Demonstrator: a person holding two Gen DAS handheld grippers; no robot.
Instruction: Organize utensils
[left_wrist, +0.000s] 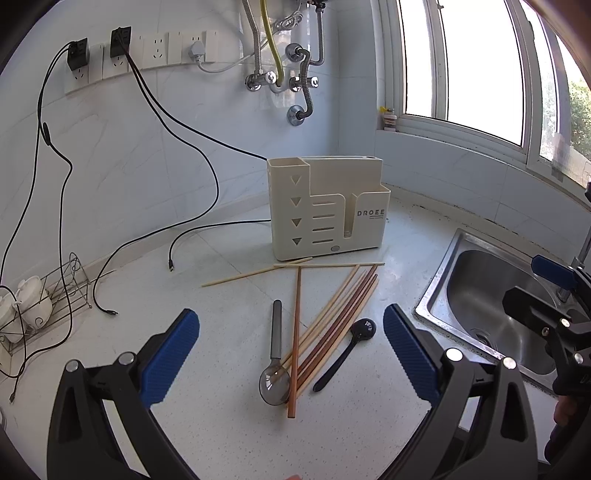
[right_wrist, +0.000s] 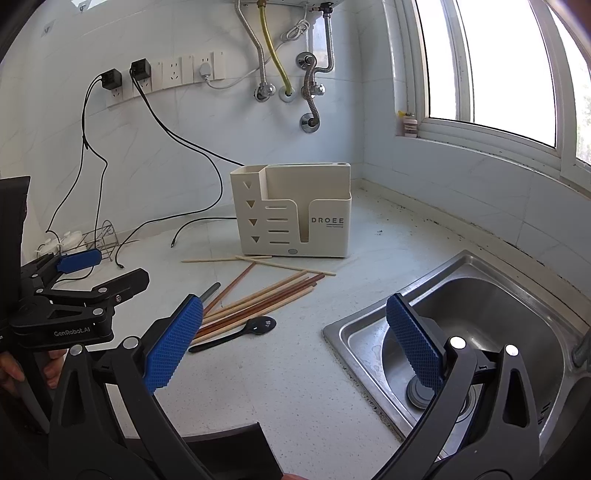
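Both grippers hang over the counter (left_wrist: 229, 424) with nothing in them. The left gripper (left_wrist: 291, 354) has its jaws spread wide and empty, its blue pads (left_wrist: 170, 358) framing the pile of utensils below it without touching any. The right gripper (right_wrist: 295, 343) is just as wide and just as empty, one pad over the counter, the other over the sink (right_wrist: 491, 295) set into the counter's right end. The holder (left_wrist: 328, 210), cream with cut-out triangles and slots, stands upright near the counter's back edge, close to the wall, and its compartments look empty from here. Right in front of it lie the chopsticks (left_wrist: 343, 306): two pale ones sprawl crosswise almost against the holder's base, a loose bundle of brown and pale ones fans out toward the front edge, and one reddish stick lies across the bundle's near end. A grey spoon (left_wrist: 275, 354) rests to the left of the bundle, its bowl toward the front edge with the reddish stick's tip at its side. A black spoon (left_wrist: 347, 350) lies on the bundle's right, between the chopsticks and the sink. Black cables (left_wrist: 177, 240) trail across the counter's left part from the wall sockets, and a wire rack (left_wrist: 62, 291) sits by the left edge.
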